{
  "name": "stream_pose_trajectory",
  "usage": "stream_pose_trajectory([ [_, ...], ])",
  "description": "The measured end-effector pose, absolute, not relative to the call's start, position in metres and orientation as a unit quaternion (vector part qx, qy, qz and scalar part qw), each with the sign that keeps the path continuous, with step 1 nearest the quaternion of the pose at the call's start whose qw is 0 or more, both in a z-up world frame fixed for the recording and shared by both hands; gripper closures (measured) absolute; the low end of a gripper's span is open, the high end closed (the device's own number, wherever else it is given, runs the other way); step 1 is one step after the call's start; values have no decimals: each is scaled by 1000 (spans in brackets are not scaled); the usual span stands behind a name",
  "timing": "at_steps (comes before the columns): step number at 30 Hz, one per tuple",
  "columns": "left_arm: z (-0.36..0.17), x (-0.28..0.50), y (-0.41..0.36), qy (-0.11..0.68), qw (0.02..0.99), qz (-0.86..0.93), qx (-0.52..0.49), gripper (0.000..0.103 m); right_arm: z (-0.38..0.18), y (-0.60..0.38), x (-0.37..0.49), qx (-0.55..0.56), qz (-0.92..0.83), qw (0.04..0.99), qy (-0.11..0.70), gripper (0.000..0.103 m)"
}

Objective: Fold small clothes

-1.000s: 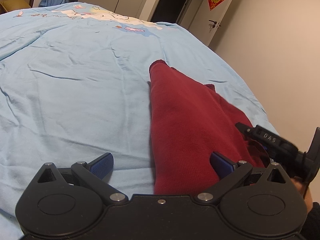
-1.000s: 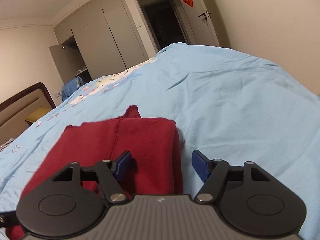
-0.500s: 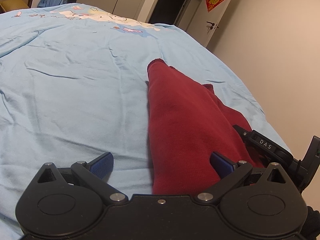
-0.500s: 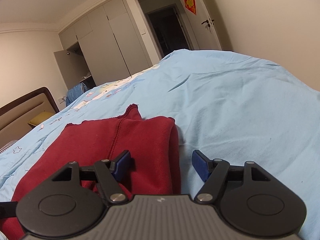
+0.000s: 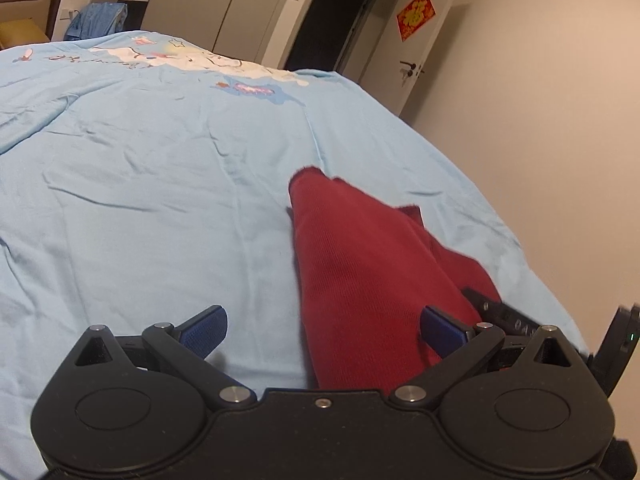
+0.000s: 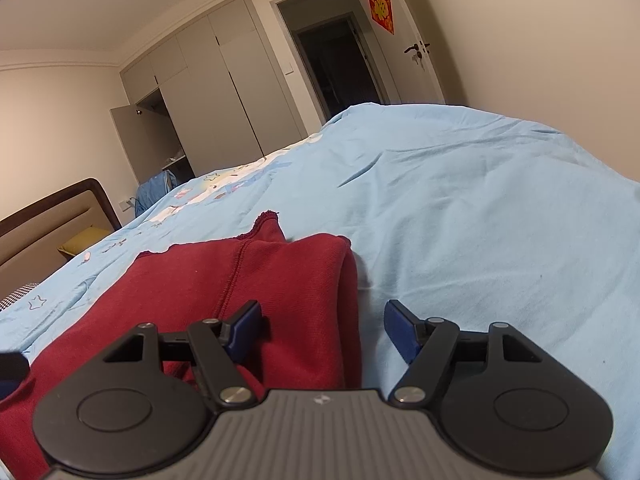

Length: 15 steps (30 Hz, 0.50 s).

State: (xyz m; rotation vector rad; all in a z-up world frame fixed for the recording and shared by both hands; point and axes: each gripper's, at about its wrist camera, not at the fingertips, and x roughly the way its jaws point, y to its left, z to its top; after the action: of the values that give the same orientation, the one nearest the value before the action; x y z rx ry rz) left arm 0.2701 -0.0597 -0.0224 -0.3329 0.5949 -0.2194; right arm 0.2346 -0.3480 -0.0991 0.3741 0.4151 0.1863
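Note:
A dark red garment (image 5: pixel 372 272) lies folded on the light blue bed cover (image 5: pixel 160 200), its near end running under both tools. My left gripper (image 5: pixel 322 330) is open, low over the garment's near left edge, with cloth between its blue pads but not pinched. The right gripper's black body (image 5: pixel 520 320) shows at the garment's right side. In the right wrist view the same garment (image 6: pixel 248 276) fills the lower left, and my right gripper (image 6: pixel 324 330) stands open over its folded right edge. Neither gripper holds anything.
The blue cover (image 6: pixel 480 220) spreads far ahead and to the left, wrinkled, with a cartoon print (image 5: pixel 188 58) near the far end. The bed's right edge lies close to a beige wall (image 5: pixel 540 120). A headboard (image 6: pixel 48 220), wardrobe and dark doorway (image 6: pixel 340 68) stand beyond.
Both views have tilted up and pulled back slightly, so more of the room shows. The garment has not moved and both grippers stay open.

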Motion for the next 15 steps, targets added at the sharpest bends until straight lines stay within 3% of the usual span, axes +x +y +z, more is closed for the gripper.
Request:
stream_pose_trajectory([
  [12,-32,329,-54,330,909,-145,-209,1,-99,-349,231,188,113,955,198,48],
  [15,-37,340,-60,345,901,-159,-210,7,-99,-350,231,191,116,954,198,51],
])
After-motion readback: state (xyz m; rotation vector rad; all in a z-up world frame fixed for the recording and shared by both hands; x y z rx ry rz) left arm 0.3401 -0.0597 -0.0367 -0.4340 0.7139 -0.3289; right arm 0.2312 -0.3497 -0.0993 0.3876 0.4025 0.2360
